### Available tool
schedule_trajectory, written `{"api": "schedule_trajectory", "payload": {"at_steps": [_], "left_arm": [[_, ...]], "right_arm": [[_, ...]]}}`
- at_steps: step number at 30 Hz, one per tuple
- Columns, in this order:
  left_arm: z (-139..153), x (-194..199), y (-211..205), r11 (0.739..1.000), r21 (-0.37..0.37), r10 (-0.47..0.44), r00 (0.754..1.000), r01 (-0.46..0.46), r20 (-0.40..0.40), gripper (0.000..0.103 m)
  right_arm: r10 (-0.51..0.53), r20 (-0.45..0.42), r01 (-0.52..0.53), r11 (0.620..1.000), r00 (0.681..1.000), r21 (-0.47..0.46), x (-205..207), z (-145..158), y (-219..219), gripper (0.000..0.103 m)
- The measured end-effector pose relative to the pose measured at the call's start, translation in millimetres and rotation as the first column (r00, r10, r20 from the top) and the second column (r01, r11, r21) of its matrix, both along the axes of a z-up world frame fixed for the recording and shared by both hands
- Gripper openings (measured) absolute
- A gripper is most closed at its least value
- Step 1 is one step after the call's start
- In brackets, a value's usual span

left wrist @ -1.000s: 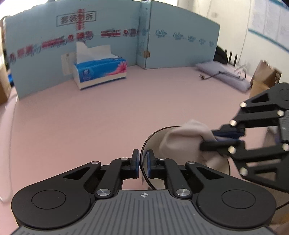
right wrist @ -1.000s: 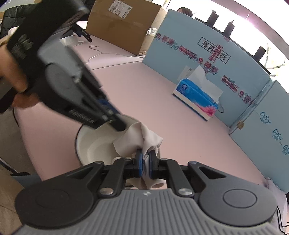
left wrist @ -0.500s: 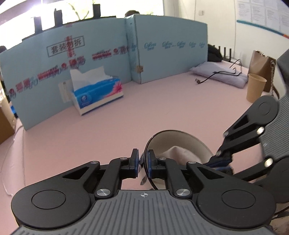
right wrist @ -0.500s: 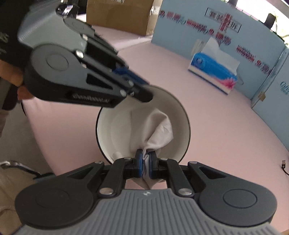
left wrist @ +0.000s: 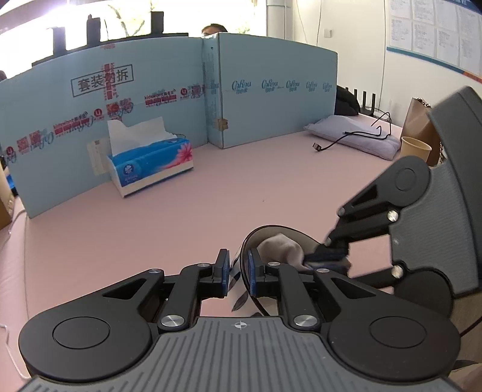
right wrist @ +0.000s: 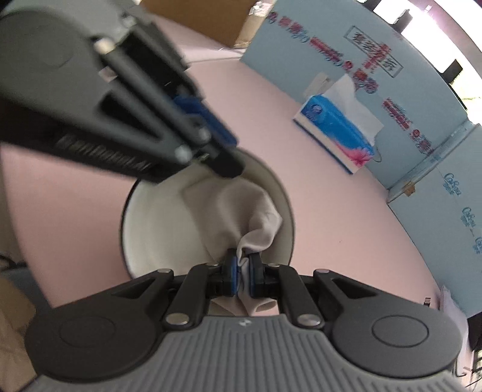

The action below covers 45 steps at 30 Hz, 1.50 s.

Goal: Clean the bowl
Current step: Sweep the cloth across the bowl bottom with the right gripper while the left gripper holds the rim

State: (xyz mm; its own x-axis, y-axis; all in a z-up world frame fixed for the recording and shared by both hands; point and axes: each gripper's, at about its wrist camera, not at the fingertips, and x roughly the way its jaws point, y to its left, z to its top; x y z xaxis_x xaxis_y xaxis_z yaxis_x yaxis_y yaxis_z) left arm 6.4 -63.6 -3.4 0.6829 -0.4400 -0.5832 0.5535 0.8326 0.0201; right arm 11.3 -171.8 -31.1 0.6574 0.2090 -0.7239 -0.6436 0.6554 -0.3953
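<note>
A white bowl with a dark rim [left wrist: 280, 229] [right wrist: 156, 226] sits tipped on the pink table. My left gripper [left wrist: 238, 271] is shut on the bowl's near rim, one pad inside and one outside. In the right wrist view that left gripper [right wrist: 224, 156] comes in from the upper left and holds the bowl's far rim. A beige cloth [right wrist: 250, 211] [left wrist: 280, 248] lies bunched inside the bowl against its right wall. My right gripper [right wrist: 242, 271] is shut on a fold of the cloth, its tips [left wrist: 328, 256] down inside the bowl.
A blue tissue box [left wrist: 150, 164] [right wrist: 337, 135] stands in front of a light blue cardboard screen [left wrist: 271, 99]. At the right are a lilac pillow with a black cable [left wrist: 355, 135], a paper cup [left wrist: 415, 150] and a brown bag. A cardboard box [right wrist: 211, 18] sits at the far left.
The cloth has gone from hanging over the rim to lying inside the bowl. My right gripper has pushed further into the bowl with it. The left gripper has stayed on the rim.
</note>
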Motion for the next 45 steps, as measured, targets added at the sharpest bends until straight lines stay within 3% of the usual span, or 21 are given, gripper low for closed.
{"api": "schedule_trajectory", "payload": {"at_steps": [6,15,20,24,27,38,45], "left_arm": [[-1.0,1.8,2.1,1.0,-0.006,0.001,1.0,-0.002,-0.006,0.016],[-3.0,4.9,5.5,1.0,-0.014,0.004,1.0,-0.004,-0.016,0.015],[-1.9,5.2,7.1,1.0,-0.019,0.003,1.0,-0.004,-0.013,0.014],[-2.5,5.9,6.8,1.0,-0.018,0.002,1.0,-0.003,-0.013,0.014],[-3.0,7.0,6.7,1.0,-0.02,0.0,1.0,0.0,-0.016,0.014],[-2.8,3.9,4.1,1.0,-0.018,-0.014,1.0,0.014,-0.002,0.014],[-4.9,4.5,5.1,1.0,-0.014,-0.009,1.0,0.009,-0.008,0.016]], "right_arm": [[-0.005,0.041,0.002,0.997,0.999,0.074,4.5,12.2,6.1,0.008],[0.063,0.035,-0.06,0.995,0.997,-0.083,-5.9,-5.0,7.0,0.007],[0.075,-0.031,-0.078,0.994,0.997,-0.077,-9.7,-3.9,-1.5,0.008],[0.083,-0.176,-0.076,0.996,0.981,0.048,-5.4,4.9,-10.3,0.008],[0.105,-0.198,-0.093,0.993,0.975,0.067,-7.4,4.6,-9.1,0.008],[0.084,-0.106,-0.093,0.992,0.991,-0.081,-2.8,-8.5,-2.1,0.008],[0.033,-0.063,-0.034,0.999,0.998,-0.018,9.0,-2.5,-6.6,0.008]]}}
